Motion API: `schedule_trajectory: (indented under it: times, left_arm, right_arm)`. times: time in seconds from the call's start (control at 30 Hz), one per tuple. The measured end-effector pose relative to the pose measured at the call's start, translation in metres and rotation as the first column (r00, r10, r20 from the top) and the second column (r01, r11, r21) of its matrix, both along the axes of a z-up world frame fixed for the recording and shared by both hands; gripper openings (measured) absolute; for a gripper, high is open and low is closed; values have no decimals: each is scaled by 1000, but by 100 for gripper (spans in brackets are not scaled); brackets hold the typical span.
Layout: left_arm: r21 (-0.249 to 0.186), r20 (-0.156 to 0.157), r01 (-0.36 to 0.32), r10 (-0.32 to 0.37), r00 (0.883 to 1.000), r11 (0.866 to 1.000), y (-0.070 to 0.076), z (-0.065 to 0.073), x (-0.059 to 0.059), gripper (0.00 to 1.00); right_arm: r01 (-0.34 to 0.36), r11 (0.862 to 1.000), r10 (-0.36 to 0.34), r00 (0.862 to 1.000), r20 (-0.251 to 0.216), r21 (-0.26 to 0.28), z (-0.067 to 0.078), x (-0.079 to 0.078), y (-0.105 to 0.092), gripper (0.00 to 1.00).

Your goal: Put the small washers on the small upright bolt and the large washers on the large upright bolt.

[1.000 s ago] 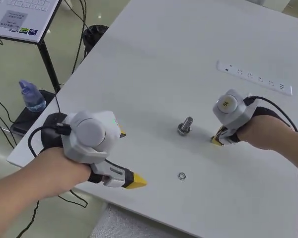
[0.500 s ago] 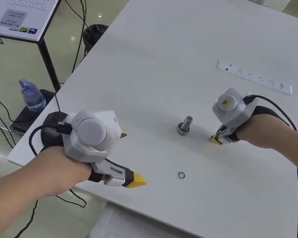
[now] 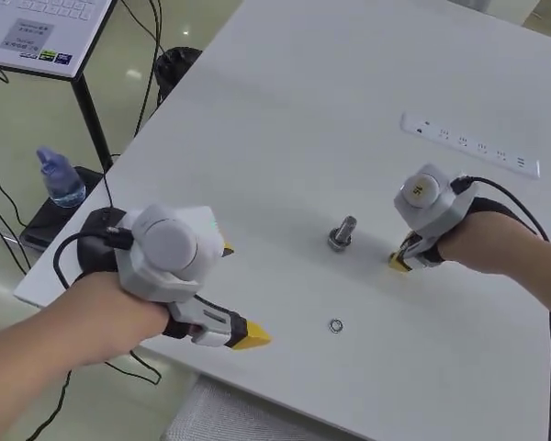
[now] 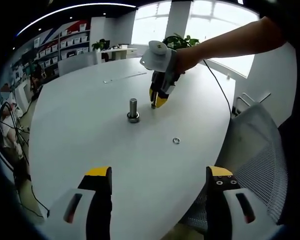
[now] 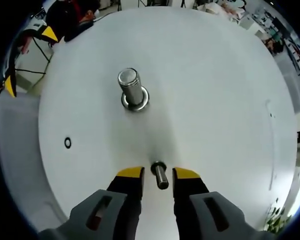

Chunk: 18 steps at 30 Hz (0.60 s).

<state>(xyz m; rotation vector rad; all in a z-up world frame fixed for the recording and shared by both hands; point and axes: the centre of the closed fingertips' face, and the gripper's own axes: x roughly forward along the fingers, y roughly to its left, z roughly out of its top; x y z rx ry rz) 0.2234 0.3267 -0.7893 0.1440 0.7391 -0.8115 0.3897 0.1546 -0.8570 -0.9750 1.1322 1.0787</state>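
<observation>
Two bolts (image 5: 131,89) (image 5: 160,176), seemingly one washer (image 5: 67,143)

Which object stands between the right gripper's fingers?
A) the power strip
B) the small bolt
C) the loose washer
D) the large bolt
B: the right gripper view shows the small bolt between the fingers of the right gripper; the large bolt stands farther off.

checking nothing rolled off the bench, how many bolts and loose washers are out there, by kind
large upright bolt: 1
small bolt: 1
loose washer: 1
total: 3
</observation>
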Motion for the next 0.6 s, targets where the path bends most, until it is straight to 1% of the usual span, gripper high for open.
schedule_trajectory:
  times: [0.07, 0.3, 0.33, 0.37, 0.47, 0.6]
  left_arm:
    - [5, 1, 2, -2, 1000, 1000, 0, 1, 0, 76]
    - [5, 6, 3, -3, 1000, 1000, -1, 3, 0, 76]
    - [6, 8, 5, -5, 1000, 1000, -1, 4, -1, 76]
    - [6, 9, 6, -6, 1000, 1000, -1, 5, 0, 76]
    - [6, 13, 5, -5, 1000, 1000, -1, 8, 0, 77]
    - [9, 20, 6, -6, 1000, 1000, -2, 11, 3, 77]
  right_arm:
    - [8, 1000, -8, 1000, -8, 4, 1, -1, 0, 26]
    - [10, 1000, -10, 1000, -12, 13, 8, -2, -3, 26]
    - [12, 1000, -11, 1000, -14, 19, 7, 1, -3, 26]
    - [13, 1000, -13, 1000, -14, 24, 8, 2, -3, 26]
    - [15, 999, -15, 1000, -18, 47, 14, -2, 1, 26]
    - [-2, 999, 2, 1000, 3, 44, 23, -1, 1, 26]
